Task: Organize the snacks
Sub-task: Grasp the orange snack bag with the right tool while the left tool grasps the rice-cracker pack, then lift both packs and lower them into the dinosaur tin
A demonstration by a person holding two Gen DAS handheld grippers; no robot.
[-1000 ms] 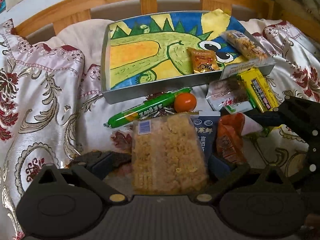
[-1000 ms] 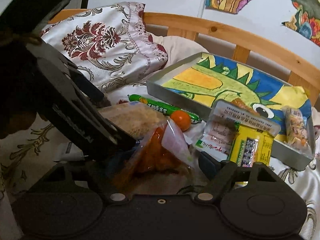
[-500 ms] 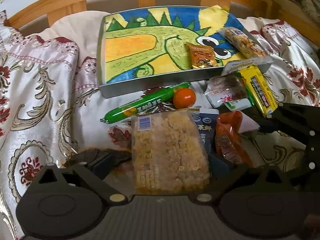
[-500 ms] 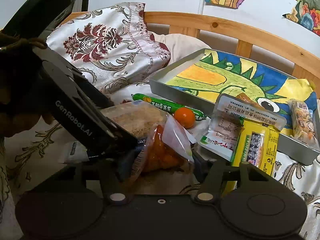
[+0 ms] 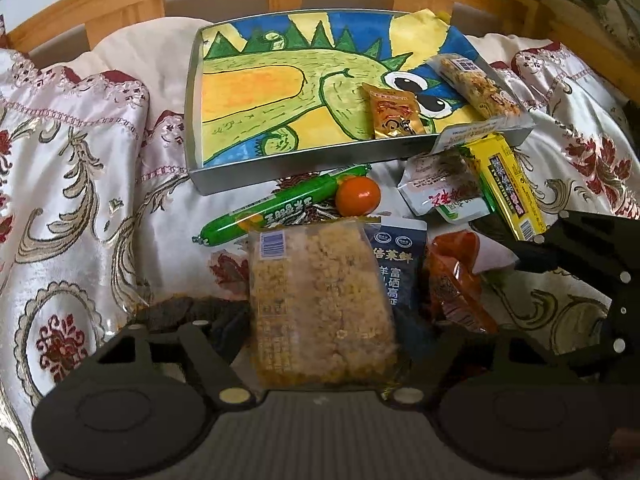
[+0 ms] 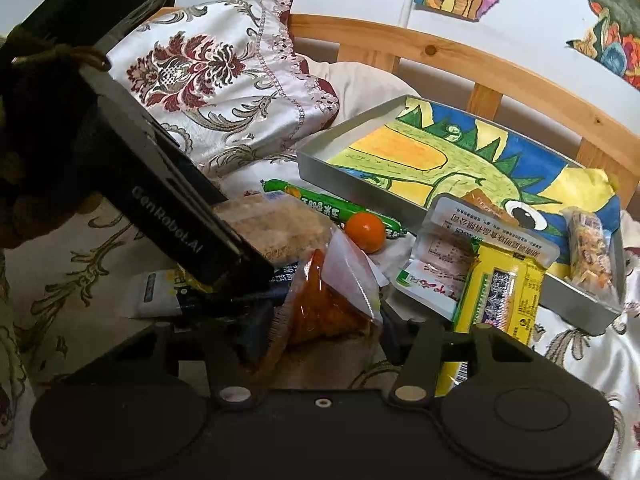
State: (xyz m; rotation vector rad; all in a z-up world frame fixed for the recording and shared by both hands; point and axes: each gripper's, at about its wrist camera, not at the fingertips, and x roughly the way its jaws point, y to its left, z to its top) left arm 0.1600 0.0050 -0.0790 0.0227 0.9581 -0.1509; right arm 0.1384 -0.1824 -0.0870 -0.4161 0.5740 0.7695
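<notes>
Your left gripper [image 5: 320, 328] is closing around the bumpy clear-wrapped rice crisp block [image 5: 320, 304]; whether its pads press yet, you cannot tell. Your right gripper [image 6: 324, 328] is closing on the crinkly orange packet [image 6: 328, 300]. Snacks crowd between them. Beyond, the metal tray [image 5: 192, 120] has a low rim and open room on its left half.

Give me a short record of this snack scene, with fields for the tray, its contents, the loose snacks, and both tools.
tray: grey metal tray lined with a dinosaur drawing
in tray: gold foil packet, clear-wrapped grain bar
loose on bedspread: green sausage stick, small orange fruit, yellow packet
left tool: closing around clear bag of puffed-grain cake
right tool: closing around orange snack bag
</notes>
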